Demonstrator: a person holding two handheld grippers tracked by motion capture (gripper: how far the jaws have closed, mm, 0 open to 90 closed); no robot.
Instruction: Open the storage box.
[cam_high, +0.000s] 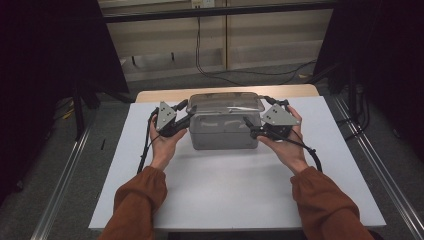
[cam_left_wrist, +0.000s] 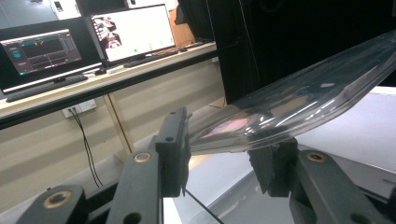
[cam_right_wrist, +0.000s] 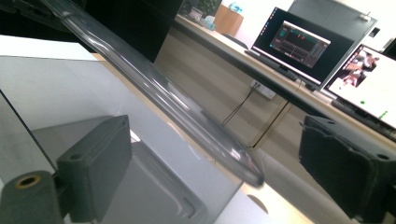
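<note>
The clear plastic lid sits atop the grey translucent box mid-table, its edge clamped by the left gripper, while the right gripper stands wide around the opposite edge.

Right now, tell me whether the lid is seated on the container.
Seemingly lifted: the clear lid slants between the left gripper jaws.

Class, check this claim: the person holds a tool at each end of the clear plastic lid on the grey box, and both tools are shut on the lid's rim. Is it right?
Not quite. The left tool is shut on the clear plastic lid, but the right gripper view shows the right tool open, jaws wide apart either side of the rim.
</note>
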